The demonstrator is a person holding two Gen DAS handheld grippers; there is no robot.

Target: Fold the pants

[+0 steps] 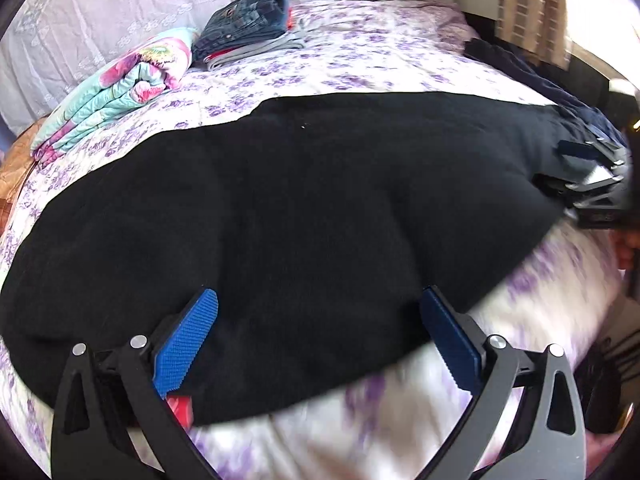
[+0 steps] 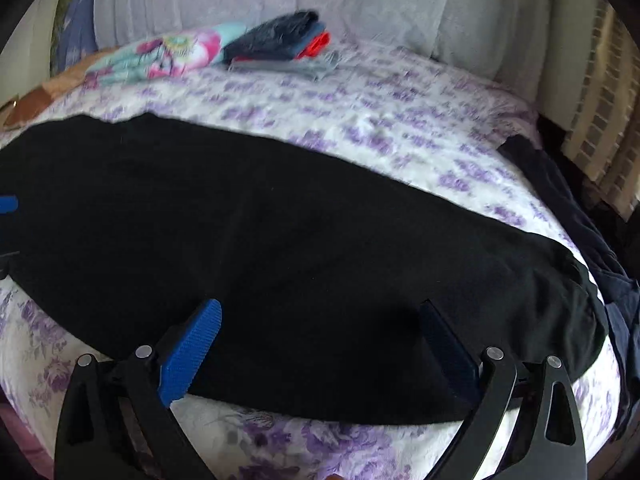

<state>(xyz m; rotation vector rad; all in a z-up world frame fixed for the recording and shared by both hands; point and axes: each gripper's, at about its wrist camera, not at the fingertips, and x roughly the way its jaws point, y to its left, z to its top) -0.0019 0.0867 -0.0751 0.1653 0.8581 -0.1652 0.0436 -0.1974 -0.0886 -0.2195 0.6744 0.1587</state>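
One pair of black pants (image 1: 280, 208) lies flat on the bed (image 1: 360, 60); both left gripper (image 1: 320, 320) and right gripper (image 2: 320, 328) fingers spread.

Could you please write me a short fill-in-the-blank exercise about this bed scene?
1. The pants spread on the bed are ____ in colour.
2. Both the left gripper and the right gripper have their jaws ____.
3. The folded jeans lie on top of a ____ of clothes.

Missing words: black; open; stack
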